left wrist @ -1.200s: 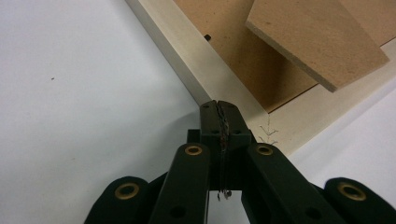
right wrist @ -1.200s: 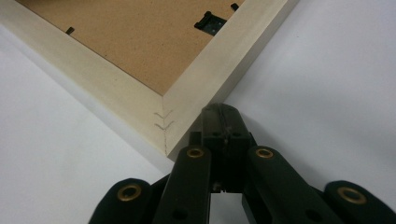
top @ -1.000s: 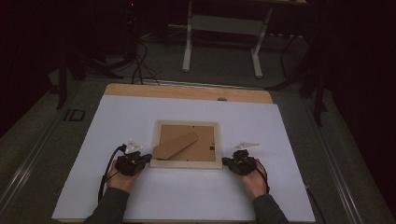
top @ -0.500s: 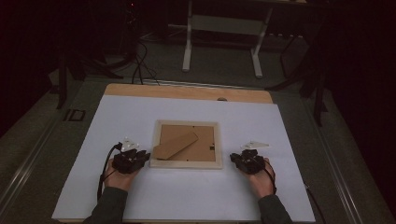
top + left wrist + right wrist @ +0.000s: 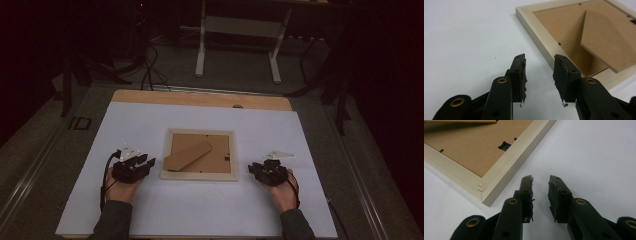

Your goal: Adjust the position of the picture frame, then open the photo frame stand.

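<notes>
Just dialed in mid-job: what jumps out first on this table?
A pale wooden picture frame lies face down in the middle of the white table, its brown backing board up and the fold-out stand lying across it. The left gripper and right gripper sit either side of it, apart from its edges. Both sets of jaws have just been opening, with nothing between them.

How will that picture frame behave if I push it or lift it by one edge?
The picture frame looks like rigid pale wood, so it should probably slide flat across the white table without flexing. Its raised cardboard stand seems thin and likely bends easily. It lies face down, so any glass underneath could be fragile.
</notes>
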Demonstrator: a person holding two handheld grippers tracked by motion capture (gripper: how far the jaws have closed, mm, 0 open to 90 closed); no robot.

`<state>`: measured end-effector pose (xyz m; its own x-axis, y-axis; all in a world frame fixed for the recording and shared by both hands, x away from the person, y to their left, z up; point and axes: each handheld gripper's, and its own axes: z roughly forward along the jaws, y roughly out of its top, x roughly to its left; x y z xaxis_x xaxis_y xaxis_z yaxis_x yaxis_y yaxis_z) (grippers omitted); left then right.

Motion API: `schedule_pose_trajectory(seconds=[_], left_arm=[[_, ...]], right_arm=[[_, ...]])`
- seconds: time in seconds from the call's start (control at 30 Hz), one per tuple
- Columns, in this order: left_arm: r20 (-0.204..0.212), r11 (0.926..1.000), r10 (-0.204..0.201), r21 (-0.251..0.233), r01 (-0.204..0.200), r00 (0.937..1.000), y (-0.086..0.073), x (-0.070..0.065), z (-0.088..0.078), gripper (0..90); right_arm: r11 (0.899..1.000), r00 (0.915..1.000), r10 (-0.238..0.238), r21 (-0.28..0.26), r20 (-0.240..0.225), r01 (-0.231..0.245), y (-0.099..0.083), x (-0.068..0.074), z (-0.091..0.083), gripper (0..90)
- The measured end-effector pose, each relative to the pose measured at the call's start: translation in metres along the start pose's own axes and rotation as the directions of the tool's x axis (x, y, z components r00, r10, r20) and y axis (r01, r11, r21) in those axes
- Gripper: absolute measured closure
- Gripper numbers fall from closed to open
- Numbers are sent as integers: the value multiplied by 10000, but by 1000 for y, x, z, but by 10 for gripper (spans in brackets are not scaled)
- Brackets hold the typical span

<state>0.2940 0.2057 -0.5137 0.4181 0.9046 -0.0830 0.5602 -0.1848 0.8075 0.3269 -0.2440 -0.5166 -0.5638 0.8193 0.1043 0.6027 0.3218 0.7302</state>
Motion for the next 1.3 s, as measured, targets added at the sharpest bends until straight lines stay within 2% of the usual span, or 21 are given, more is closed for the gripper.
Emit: schedule_pose_trajectory(seconds=[0.1,0.2,0.4,0.5,0.57,0.7,0.9,1.07,1.1,1.2,1.23,1.3], left_arm=[[-18,9996,-177,-223,176,9998,1,2,-3,615],[-109,9989,-404,-233,402,9991,2,4,-5,611],[-57,9987,-357,-377,355,9993,7,5,-12,605],[316,9976,-481,-485,496,9983,10,5,-15,614],[659,9962,-631,-553,667,9958,14,6,-17,615],[1086,9912,-964,-798,1054,9894,19,9,-21,612],[1396,9932,-809,-713,915,9869,34,8,-21,579],[1973,9936,-925,-447,1033,9760,49,6,-16,522],[2152,9935,-970,-378,1075,9717,53,6,-14,516],[2306,9948,-893,-264,979,9689,58,5,-11,486],[2472,9968,-747,-85,792,9661,65,4,-6,486],[2518,9990,-437,119,421,9668,68,2,1,470]], right_arm=[[10000,10000,7,-92,-31,-7,1,0,-1,717],[9999,10000,25,-115,-69,-25,1,-1,-2,712],[9998,9998,140,-121,-143,-142,-1,-4,-1,703],[9998,9997,149,-163,-174,-152,0,-4,-2,701],[9996,9997,186,-195,-179,-189,0,-5,-3,699],[9996,9995,218,-195,-217,-222,0,-6,-4,699],[9995,9994,236,-215,-235,-241,0,-6,-5,699],[9993,9993,248,-272,-276,-255,0,-7,-6,694],[9992,9993,267,-283,-277,-275,0,-7,-6,694],[9991,9992,283,-307,-283,-292,0,-8,-7,694],[9991,9992,271,-314,-291,-280,0,-8,-7,694],[9991,9992,275,-319,-277,-284,0,-8,-7,688]])
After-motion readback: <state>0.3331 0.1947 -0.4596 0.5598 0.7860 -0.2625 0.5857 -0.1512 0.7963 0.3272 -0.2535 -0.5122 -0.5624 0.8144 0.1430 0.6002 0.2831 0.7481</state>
